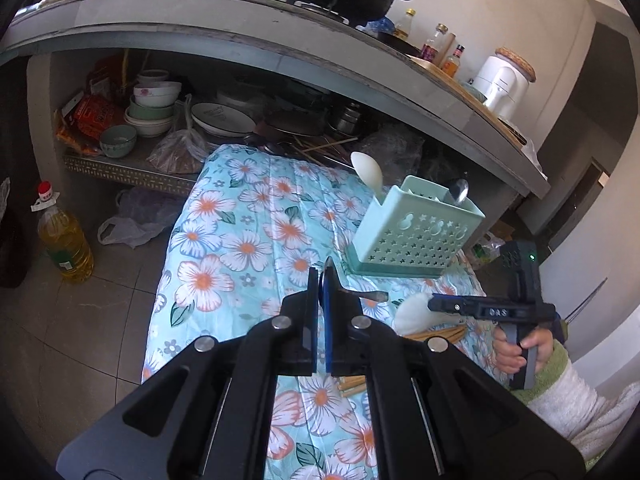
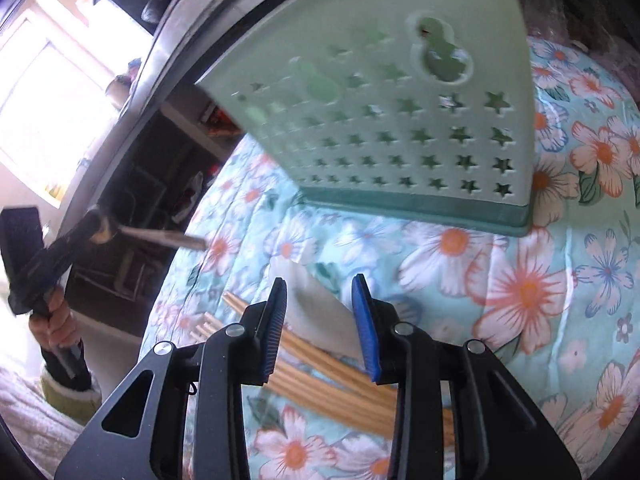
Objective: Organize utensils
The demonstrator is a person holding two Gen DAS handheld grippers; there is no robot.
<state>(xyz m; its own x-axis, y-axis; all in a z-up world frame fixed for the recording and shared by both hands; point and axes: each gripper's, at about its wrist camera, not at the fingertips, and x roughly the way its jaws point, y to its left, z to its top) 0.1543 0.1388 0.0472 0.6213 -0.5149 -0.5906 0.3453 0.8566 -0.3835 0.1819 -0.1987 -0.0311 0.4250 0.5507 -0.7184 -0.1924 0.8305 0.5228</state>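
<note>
A mint green utensil holder (image 1: 412,228) with star holes stands on the floral cloth (image 1: 248,216); it fills the upper right wrist view (image 2: 400,112). A white spoon (image 1: 370,172) and a metal spoon (image 1: 458,191) stand in it. My left gripper (image 1: 322,280) is shut on a metal utensil whose handle (image 1: 370,295) sticks out to the right, held above the cloth; the right wrist view shows it (image 2: 164,236) too. My right gripper (image 2: 319,280) is open over a white spoon (image 2: 320,312) that lies on wooden chopsticks (image 2: 328,380).
A low shelf under the counter (image 1: 280,40) holds bowls (image 1: 154,108), plates and bags. An oil bottle (image 1: 64,240) stands on the floor at left. Bottles and a white appliance (image 1: 504,80) stand on the counter at right.
</note>
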